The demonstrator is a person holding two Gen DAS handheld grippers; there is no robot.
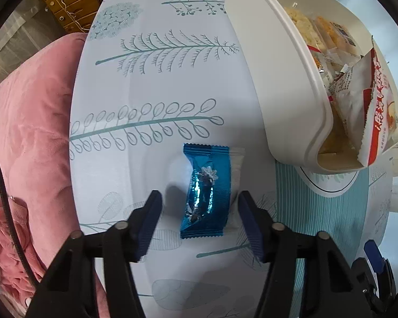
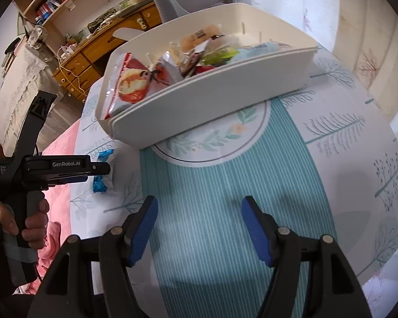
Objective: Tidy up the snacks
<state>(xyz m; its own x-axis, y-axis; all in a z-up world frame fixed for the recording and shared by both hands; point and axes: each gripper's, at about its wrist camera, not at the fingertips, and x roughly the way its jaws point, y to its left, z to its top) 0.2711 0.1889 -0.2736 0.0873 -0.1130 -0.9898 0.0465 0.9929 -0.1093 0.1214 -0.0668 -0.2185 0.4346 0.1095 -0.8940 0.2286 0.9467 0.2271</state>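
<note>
My left gripper (image 1: 200, 222) jaws stand apart astride the blue snack (image 1: 207, 190) on the table (image 1: 172, 79), pads not touching. Right gripper (image 2: 199, 228) gapes empty. Snack box (image 1: 286, 84) sits at two o'clock.

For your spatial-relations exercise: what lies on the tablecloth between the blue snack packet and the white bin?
Nothing: in the left wrist view, only bare leaf-printed tablecloth separates the blue snack packet from the white bin.

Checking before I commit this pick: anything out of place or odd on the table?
One blue snack packet lies loose on the tablecloth, outside the white bin holding the other snacks. The left gripper straddles it, pads not touching. Nothing looks spilled or damaged.
</note>
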